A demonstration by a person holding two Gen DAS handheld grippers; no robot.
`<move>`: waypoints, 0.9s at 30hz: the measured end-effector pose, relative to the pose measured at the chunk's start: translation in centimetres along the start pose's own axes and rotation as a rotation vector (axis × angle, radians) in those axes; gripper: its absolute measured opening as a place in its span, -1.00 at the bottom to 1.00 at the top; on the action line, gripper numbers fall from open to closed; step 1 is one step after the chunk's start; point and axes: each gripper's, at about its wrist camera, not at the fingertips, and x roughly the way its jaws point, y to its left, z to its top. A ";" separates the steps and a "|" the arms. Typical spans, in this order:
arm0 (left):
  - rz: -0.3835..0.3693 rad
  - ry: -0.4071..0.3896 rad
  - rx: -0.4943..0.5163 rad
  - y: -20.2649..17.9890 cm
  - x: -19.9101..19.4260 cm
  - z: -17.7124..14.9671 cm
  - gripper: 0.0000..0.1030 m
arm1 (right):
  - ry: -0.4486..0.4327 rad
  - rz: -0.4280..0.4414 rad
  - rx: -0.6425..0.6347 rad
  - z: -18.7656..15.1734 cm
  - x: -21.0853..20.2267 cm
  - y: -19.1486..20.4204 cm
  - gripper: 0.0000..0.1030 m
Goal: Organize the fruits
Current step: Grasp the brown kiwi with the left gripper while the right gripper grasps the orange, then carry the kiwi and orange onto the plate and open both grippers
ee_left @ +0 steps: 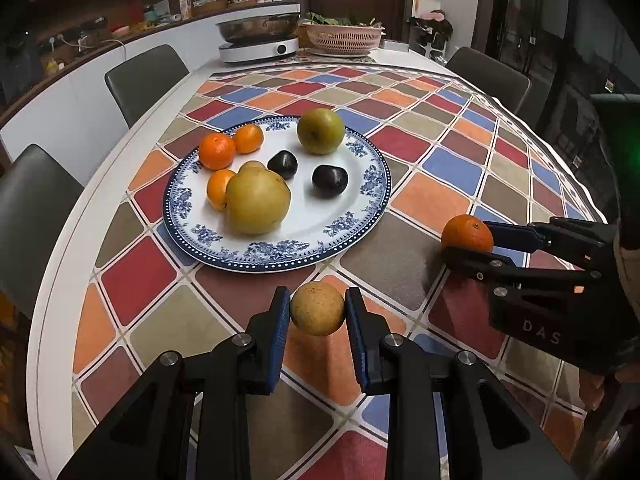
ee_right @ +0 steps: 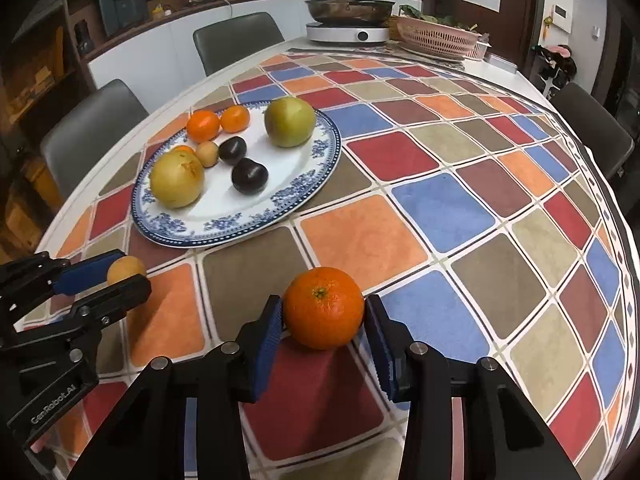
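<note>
Left wrist view gave me the blue-rimmed plate (ee_left: 362,224) on the checked tablecloth (ee_left: 448,196), and reading across it I counted three tangerines (ee_left: 216,151) bunched at its left edge, a big yellow pear (ee_left: 258,202) just beside them with a small tan fruit (ee_left: 251,165) peeking behind it, two dark plums (ee_left: 329,182) in the middle and a green apple (ee_left: 321,131) at the back. Lower down, my left gripper (ee_left: 317,310) had its blue pads pressed against both sides of a small brown fruit (ee_left: 317,309), closed only as far as the fruit allowed, just short of the plate's near rim. Whether that fruit sat on the cloth or hung just above it I could not tell. Further right, my right gripper (ee_left: 468,242) came in from the side with an orange (ee_left: 467,234) pinched between its fingers, well apart from the plate. From the right wrist view, the left gripper (ee_right: 126,274) showed at the far left with the brown fruit (ee_right: 125,269) between its tips, the plate (ee_right: 240,226) lay beyond it, and the right gripper (ee_right: 323,320) clamped the orange (ee_right: 323,307) at bottom centre, partly open around it. At the table's far end stood a hotplate (ee_right: 347,35) with a steel pan, then a pink basket (ee_right: 438,38).
</note>
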 end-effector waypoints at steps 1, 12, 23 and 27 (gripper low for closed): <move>-0.002 -0.004 -0.002 0.1 -0.2 0.0 -0.45 | -0.009 0.001 -0.005 -0.1 -0.4 0.2 -0.18; 0.007 -0.067 -0.026 1.3 -3.5 0.3 -0.45 | -0.093 0.025 -0.046 0.8 -4.5 2.6 -0.18; 0.032 -0.159 -0.032 2.9 -8.1 1.8 -0.45 | -0.193 0.040 -0.081 2.1 -8.7 5.0 -0.18; 0.044 -0.194 -0.013 3.2 -9.3 2.8 -0.45 | -0.223 0.041 -0.087 2.9 -9.8 5.5 -0.18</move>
